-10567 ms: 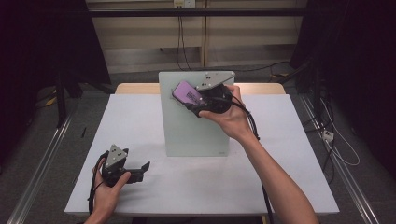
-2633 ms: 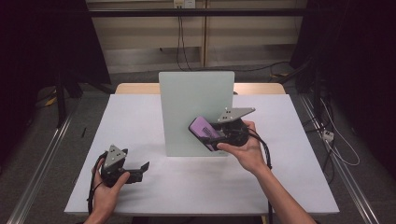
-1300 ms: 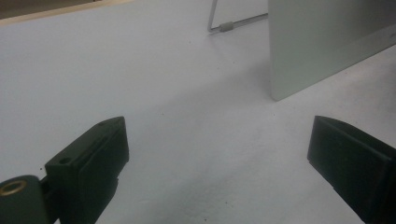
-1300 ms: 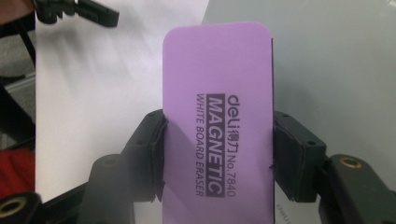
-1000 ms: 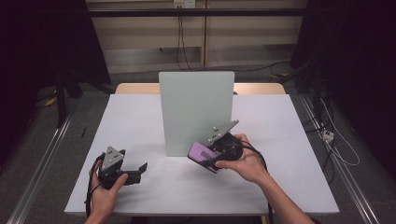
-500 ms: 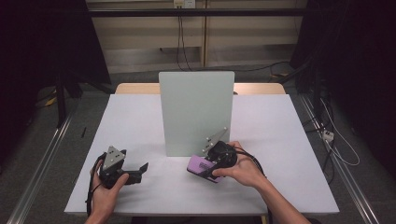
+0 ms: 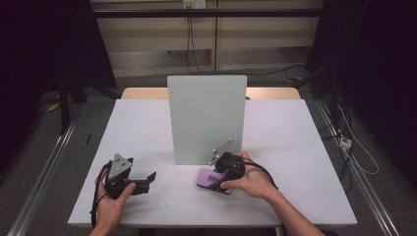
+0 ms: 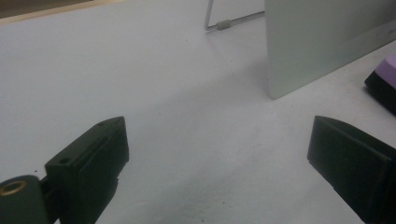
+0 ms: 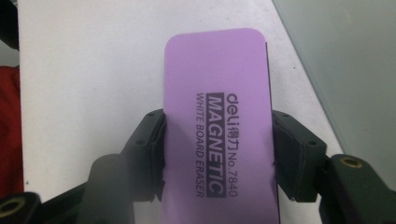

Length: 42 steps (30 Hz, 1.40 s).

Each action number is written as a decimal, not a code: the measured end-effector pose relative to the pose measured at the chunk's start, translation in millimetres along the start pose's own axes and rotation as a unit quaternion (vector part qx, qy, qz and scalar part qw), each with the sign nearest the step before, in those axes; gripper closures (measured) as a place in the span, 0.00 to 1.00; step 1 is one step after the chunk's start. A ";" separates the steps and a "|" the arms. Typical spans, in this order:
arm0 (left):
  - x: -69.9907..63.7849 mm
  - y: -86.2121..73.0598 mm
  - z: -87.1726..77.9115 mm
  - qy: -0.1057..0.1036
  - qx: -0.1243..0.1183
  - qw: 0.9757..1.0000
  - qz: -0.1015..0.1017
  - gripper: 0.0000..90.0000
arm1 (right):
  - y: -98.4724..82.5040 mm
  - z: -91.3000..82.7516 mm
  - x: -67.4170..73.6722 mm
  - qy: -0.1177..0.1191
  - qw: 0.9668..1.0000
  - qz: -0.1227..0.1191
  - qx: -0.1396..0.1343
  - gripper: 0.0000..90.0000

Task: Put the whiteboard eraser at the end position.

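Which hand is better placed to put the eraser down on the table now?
Right. The right gripper is shut on the eraser, low over the table by the board. The left gripper is open and apart.

A white-topped table (image 7: 295, 128) is set on a grey floor (image 7: 44, 162); a pale wall (image 7: 147, 44) with hanging cables (image 7: 189, 34) is seen far; darkness is found left and right.

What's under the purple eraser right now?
The white table top lies beneath the purple eraser, which the right gripper clamps by its long sides. Whether its underside touches the table cannot be seen; the eraser covers that.
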<state>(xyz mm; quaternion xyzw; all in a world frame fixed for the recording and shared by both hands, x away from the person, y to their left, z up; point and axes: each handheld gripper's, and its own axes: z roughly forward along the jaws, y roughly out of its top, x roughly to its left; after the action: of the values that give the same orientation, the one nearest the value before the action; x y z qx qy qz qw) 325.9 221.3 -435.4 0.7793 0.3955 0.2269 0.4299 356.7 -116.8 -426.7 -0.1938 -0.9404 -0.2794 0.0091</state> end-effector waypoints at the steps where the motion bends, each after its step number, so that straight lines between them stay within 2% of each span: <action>1: 0.0 0.0 0.0 0.000 0.000 1.000 -0.001 0.06 | 0.0 0.4 -0.1 -0.001 1.000 0.000 0.000 0.46; 17: -0.6 0.3 2.2 -0.004 0.002 1.000 -0.002 0.06 | -7.1 1.5 1.0 -0.011 0.999 0.012 -0.027 0.44; 22: 0.3 0.4 1.5 -0.001 0.001 1.000 -0.002 0.06 | -7.4 3.3 0.7 -0.014 0.999 0.034 -0.029 0.34; 25: 0.1 0.8 1.8 -0.002 0.001 1.000 0.002 0.06 | -7.6 3.4 0.0 -0.015 0.999 0.040 -0.032 0.25; 27: -0.3 0.8 2.3 -0.003 0.001 1.000 0.000 0.06 | -7.7 1.9 -0.3 -0.013 0.998 0.041 -0.034 0.24; 29: -0.3 1.0 2.3 -0.003 0.002 1.000 0.000 0.06 | -7.7 0.2 -0.3 -0.021 0.998 0.047 -0.042 0.17; 31: -0.3 1.0 2.6 -0.002 0.000 1.000 -0.001 0.06 | -7.7 -1.1 -1.0 -0.021 0.998 0.044 -0.048 0.19; 34: -0.3 1.0 2.5 -0.002 0.001 1.000 0.000 0.06 | -7.5 -1.8 -0.6 -0.025 0.997 0.053 -0.052 0.11; 40: 0.2 1.0 2.1 -0.003 -0.001 1.000 0.001 0.06 | -6.9 -5.5 -0.5 -0.039 0.996 0.046 -0.068 0.09; 41: 0.2 1.1 2.1 -0.003 -0.001 1.000 0.001 0.06 | -6.7 -6.2 0.1 -0.038 0.996 0.051 -0.070 0.09; 42: 0.1 1.2 2.0 -0.003 -0.001 1.000 0.001 0.06 | -6.6 -6.9 -0.3 -0.039 0.995 0.045 -0.074 0.09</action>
<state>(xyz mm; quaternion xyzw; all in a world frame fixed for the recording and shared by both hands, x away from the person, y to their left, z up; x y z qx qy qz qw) 327.8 220.1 -435.4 0.7798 0.3936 0.2255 0.4314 353.9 -125.6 -424.4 -0.2471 -0.9070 -0.3399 -0.0289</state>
